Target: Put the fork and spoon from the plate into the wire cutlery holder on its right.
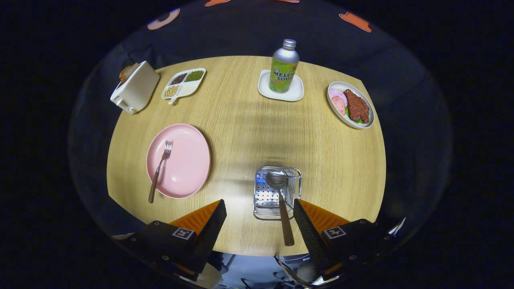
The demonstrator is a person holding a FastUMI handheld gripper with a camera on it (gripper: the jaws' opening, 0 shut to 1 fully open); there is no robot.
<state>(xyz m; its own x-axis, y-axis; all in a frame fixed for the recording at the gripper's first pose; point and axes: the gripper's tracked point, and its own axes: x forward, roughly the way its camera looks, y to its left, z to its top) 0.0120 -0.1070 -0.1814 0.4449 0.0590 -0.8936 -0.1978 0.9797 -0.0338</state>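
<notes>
1 fork (160,164), 1 spoon (281,202), 2 plates (178,160), 1 bottle (284,66), 1 toaster (135,88).

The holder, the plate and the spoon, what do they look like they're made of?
Holder: bright metal wire with a perforated base, shiny. Plate: matte pink, probably plastic or ceramic; can't tell which. Spoon: polished metal bowl, brown handle, maybe wood. It sits in the holder between the open gripper's fingers, neither touching it.

The wooden table (241,120) carries a toaster (134,87) and divided dish (184,82) at upper left. A coaster (281,93) sits at top, a food plate (350,105) upper right, a pink plate (178,160) left of centre, and a wire holder (273,194) lower centre.
</notes>
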